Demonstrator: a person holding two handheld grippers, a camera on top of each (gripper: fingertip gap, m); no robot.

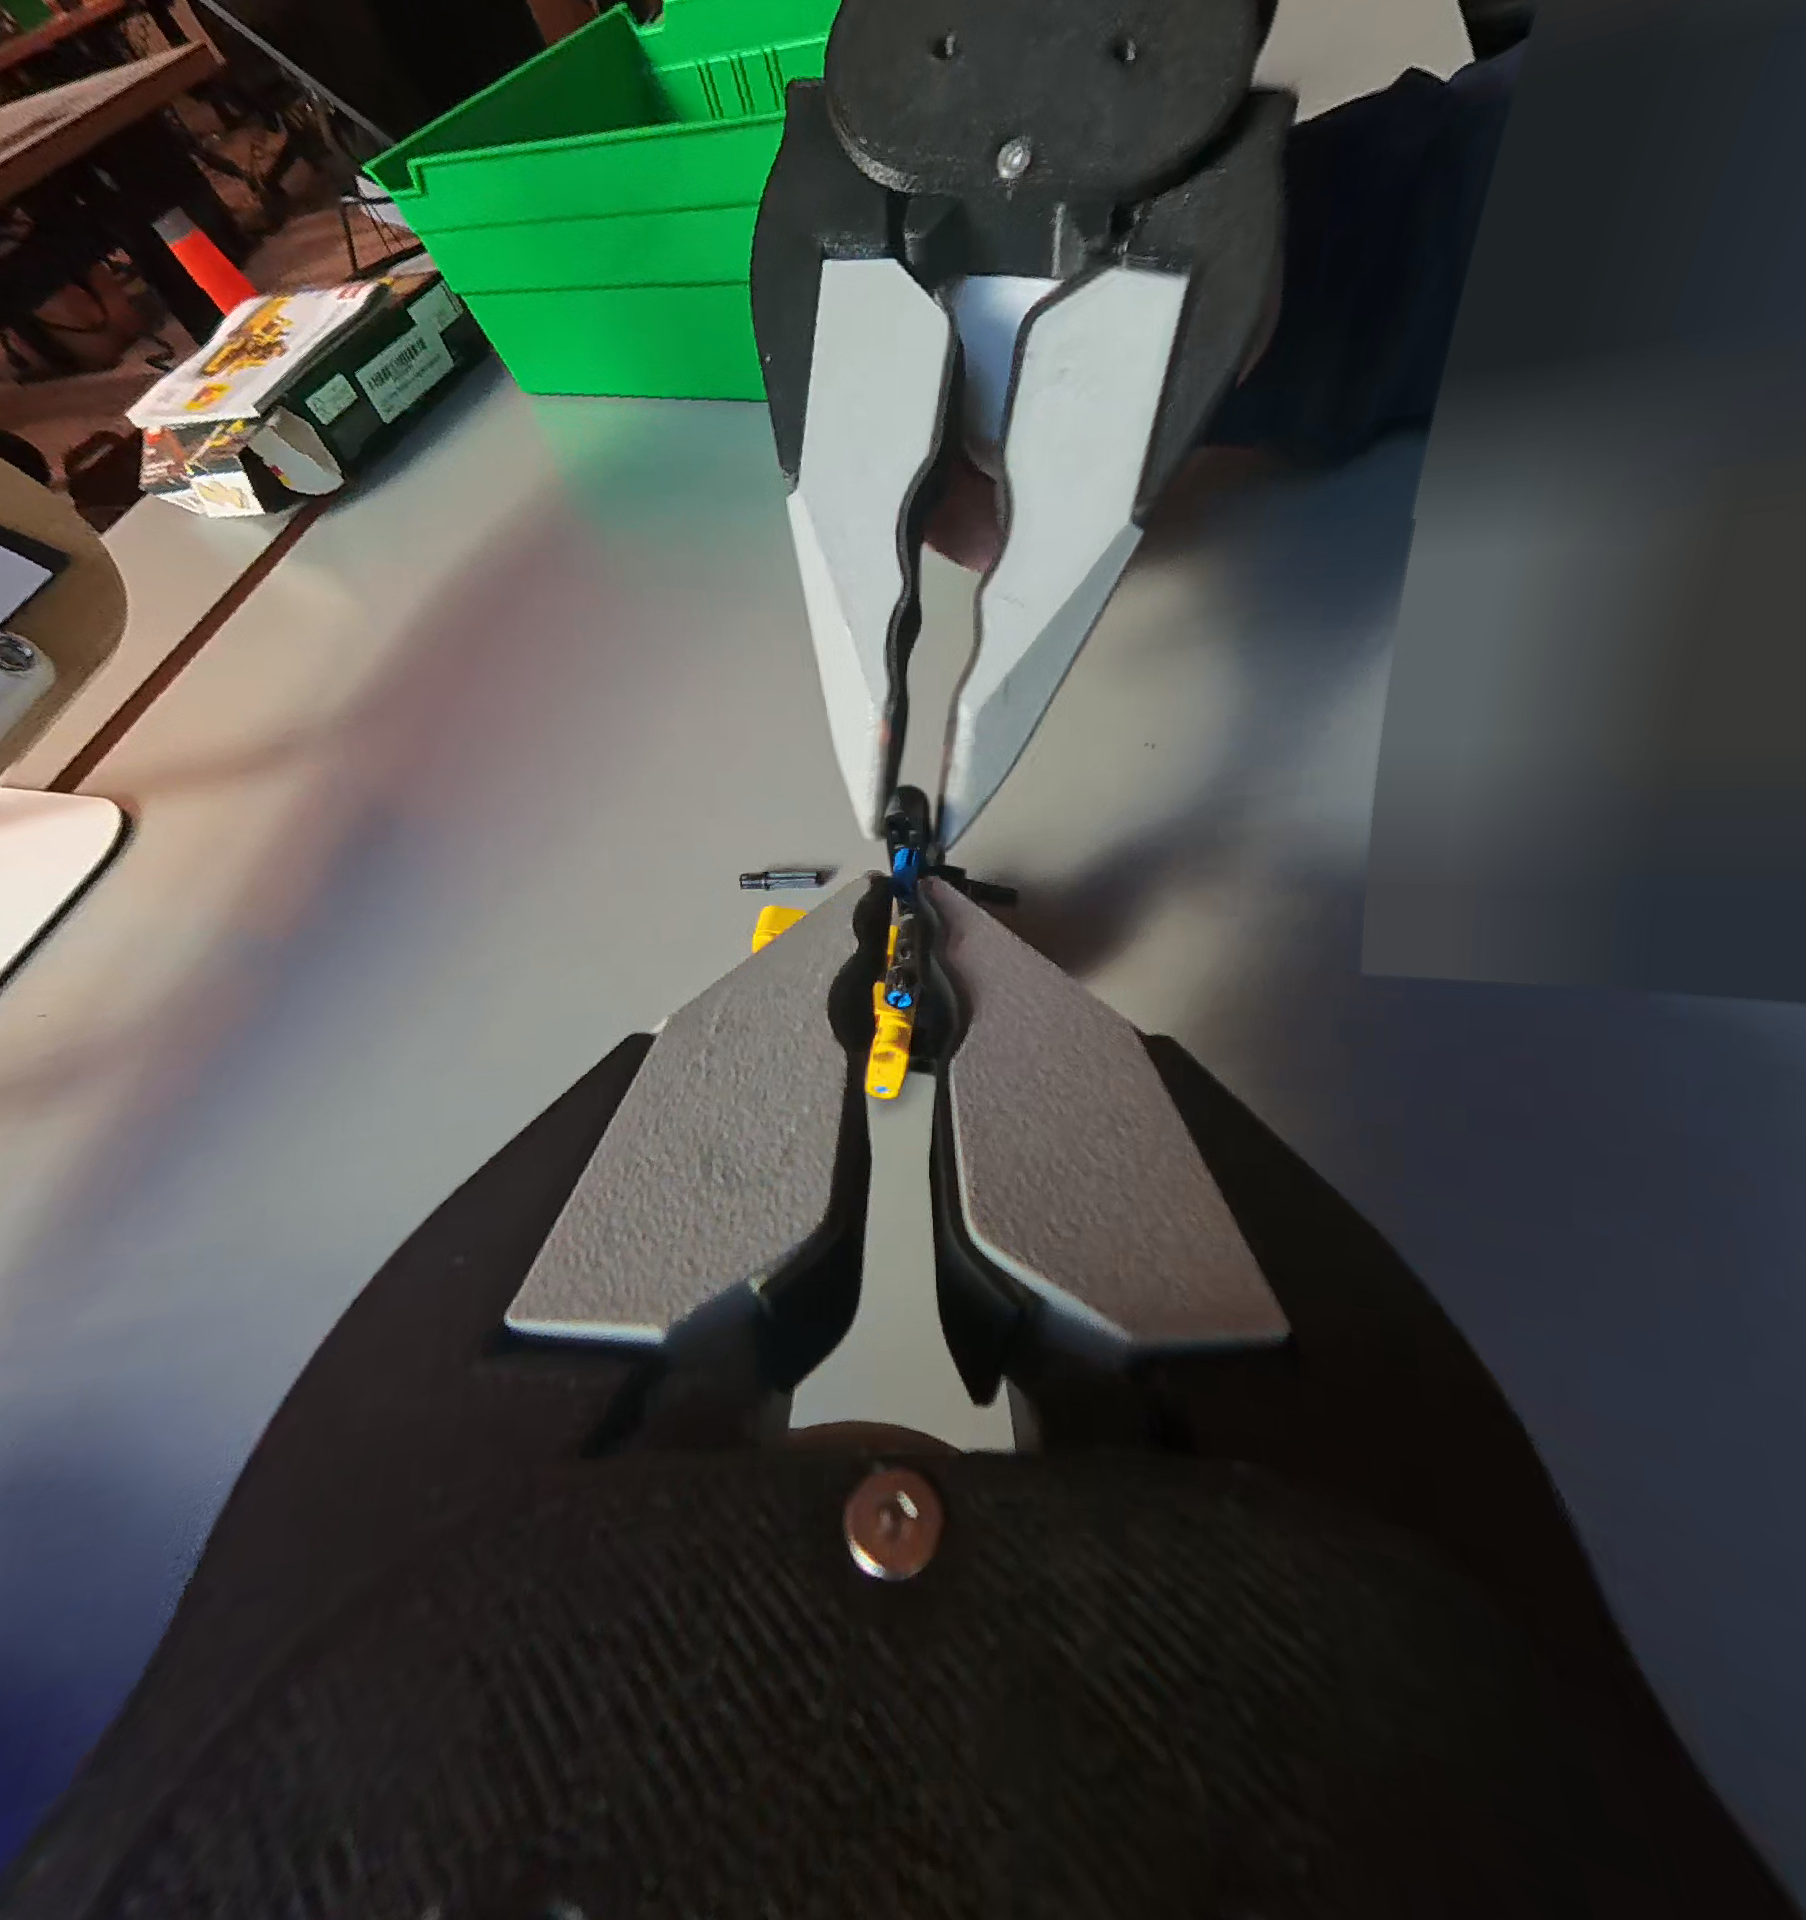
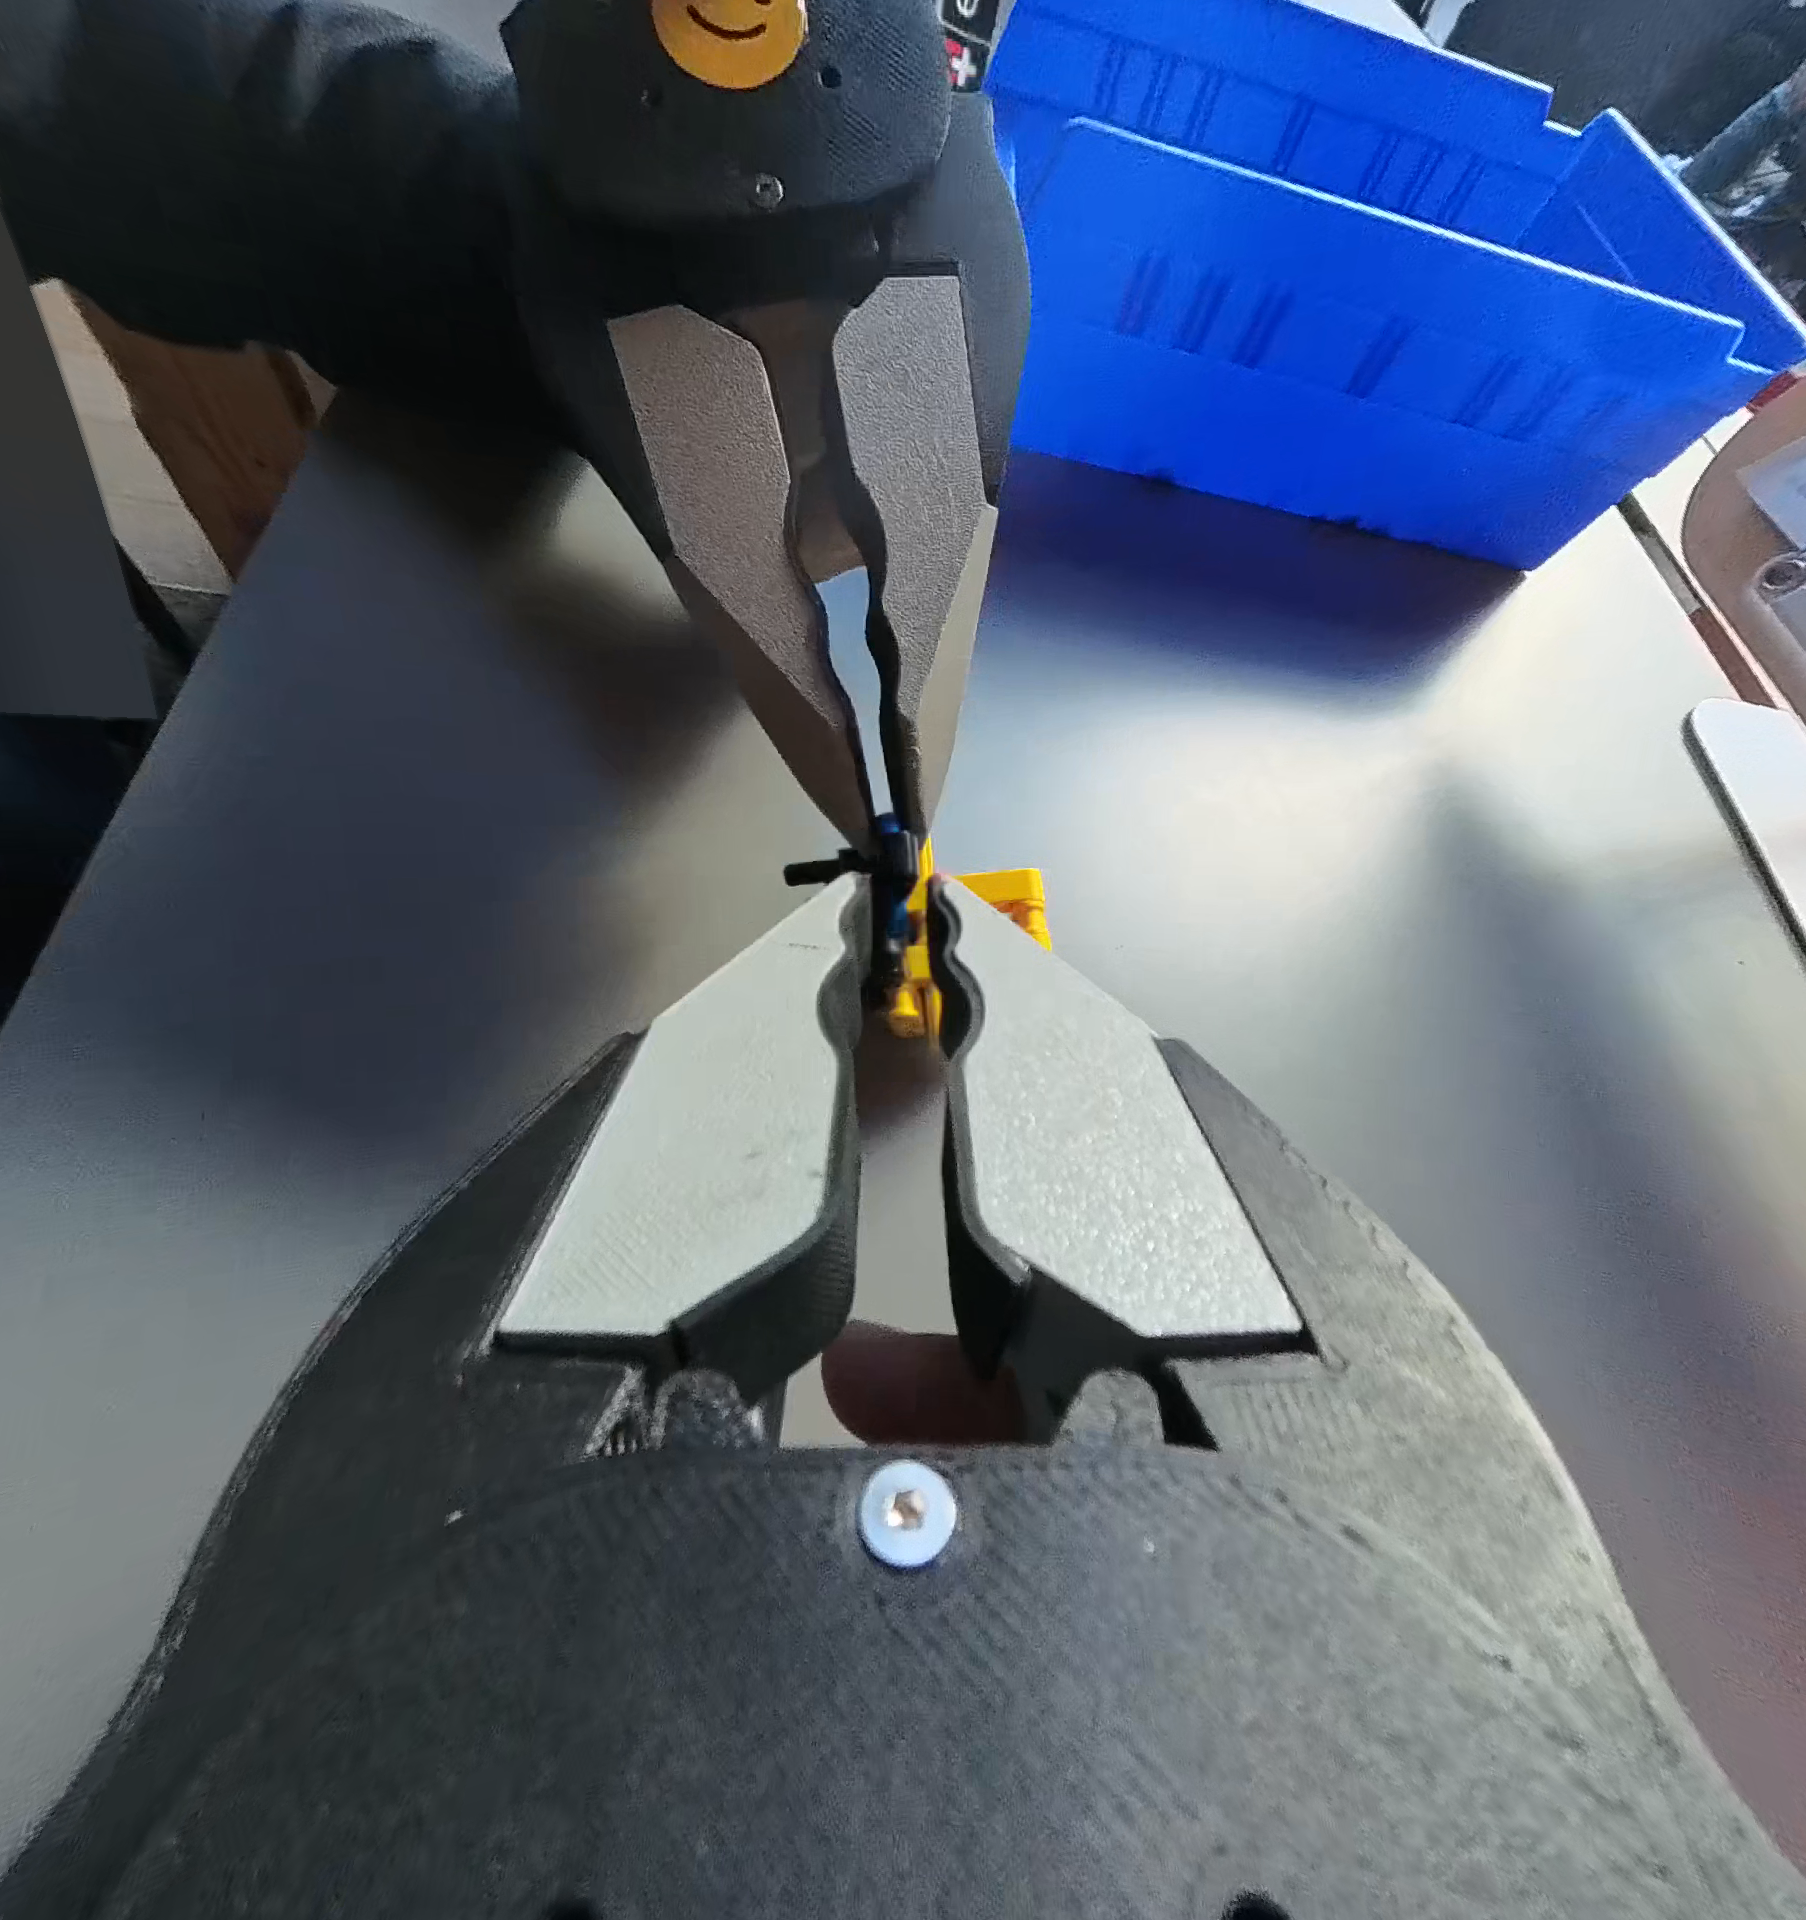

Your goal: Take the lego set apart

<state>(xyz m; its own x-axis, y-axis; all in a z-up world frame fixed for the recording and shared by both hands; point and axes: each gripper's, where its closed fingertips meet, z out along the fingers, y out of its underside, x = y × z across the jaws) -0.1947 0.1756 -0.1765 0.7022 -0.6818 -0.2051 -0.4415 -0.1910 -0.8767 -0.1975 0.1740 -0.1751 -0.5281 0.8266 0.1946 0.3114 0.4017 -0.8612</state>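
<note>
I have both tongs pinching the same little lego piece (image 1: pixel 894 997), a yellow and black bit with blue pins, and it hangs just above the grey table (image 1: pixel 411 935). My left gripper (image 1: pixel 904 894) squeezes the yellow end. My right gripper (image 2: pixel 894 883) comes from the other side and squeezes the black end, tip to tip with the left one. If I pull too hard, I think a tiny pin could pop off and fly away, because the parts are so small. If I twist crooked, the piece might slip out of one grip. A loose black pin (image 1: pixel 783 880) and another yellow piece (image 2: pixel 1008 899) lie on the table right under us, so I could bump them. The green bin (image 1: pixel 587 260) and blue bin (image 2: pixel 1346 343) sit far back, and the table has lots of open room around the middle.
</note>
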